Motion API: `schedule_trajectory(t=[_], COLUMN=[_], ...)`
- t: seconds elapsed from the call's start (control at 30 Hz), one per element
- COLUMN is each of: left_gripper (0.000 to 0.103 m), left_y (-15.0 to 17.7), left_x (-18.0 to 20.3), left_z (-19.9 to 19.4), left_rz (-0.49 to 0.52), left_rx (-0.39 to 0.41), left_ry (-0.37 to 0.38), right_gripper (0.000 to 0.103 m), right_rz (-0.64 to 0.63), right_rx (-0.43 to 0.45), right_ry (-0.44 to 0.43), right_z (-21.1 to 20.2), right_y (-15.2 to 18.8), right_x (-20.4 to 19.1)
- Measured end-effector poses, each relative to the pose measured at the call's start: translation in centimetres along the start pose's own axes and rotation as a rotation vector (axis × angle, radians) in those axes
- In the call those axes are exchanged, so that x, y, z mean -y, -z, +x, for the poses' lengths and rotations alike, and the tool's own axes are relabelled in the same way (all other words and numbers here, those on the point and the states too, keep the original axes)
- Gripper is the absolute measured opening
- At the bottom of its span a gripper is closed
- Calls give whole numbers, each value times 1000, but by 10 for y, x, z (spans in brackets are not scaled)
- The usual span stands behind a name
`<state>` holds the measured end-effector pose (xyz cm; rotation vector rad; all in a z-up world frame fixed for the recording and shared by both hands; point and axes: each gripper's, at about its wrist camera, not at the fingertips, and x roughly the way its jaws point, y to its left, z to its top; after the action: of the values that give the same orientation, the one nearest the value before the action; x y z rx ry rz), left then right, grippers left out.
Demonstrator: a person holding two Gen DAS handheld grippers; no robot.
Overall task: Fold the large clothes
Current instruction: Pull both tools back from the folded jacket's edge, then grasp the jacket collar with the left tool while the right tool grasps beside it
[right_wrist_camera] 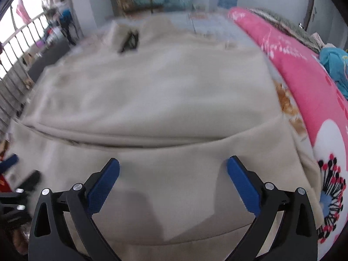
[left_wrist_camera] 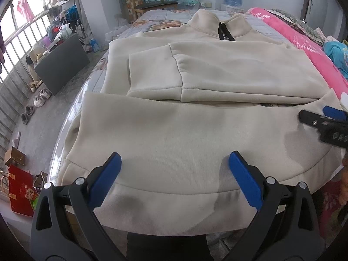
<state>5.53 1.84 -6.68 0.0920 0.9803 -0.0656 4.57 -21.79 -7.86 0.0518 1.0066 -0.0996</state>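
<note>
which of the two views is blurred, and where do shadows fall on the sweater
Right wrist view: smeared by motion blur, the cream sweater and black collar tag soft. Left wrist view: sharp, with soft grey shadows on the hem below the left hand-held gripper; fisheye bends the bed edge.

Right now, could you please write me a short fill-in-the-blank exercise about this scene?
The cream fleece sweatshirt lies on a ____.
Beside it runs a rolled quilt coloured ____.
The left tool has its jaws ____.
The sweatshirt's collar points ____ from the cameras.

Missing: bed; pink; open; away
</note>
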Motion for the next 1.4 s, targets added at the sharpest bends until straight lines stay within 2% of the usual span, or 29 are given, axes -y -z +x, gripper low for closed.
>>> schedule_trajectory(t=[0.5, 1.03, 1.27, 1.33, 1.4], left_gripper=[96, 96, 96, 96, 96], left_y=[-1, 1, 1, -3, -7], left_x=[-3, -3, -5, -7, -10], left_z=[3, 2, 2, 1, -4], left_rz=[-9, 9, 44, 71, 91], left_rx=[-17, 1, 17, -1, 14], left_ry=[25, 31, 57, 59, 41], right_gripper=[97, 97, 97, 97, 97], right_rz=[18, 23, 6, -4, -19], right_rx=[25, 16, -4, -24, -58], right_ry=[1, -1, -1, -3, -11], right_z=[-2, -1, -1, 0, 1], right_y=[7, 5, 3, 1, -3], right_x=[0, 0, -1, -1, -1])
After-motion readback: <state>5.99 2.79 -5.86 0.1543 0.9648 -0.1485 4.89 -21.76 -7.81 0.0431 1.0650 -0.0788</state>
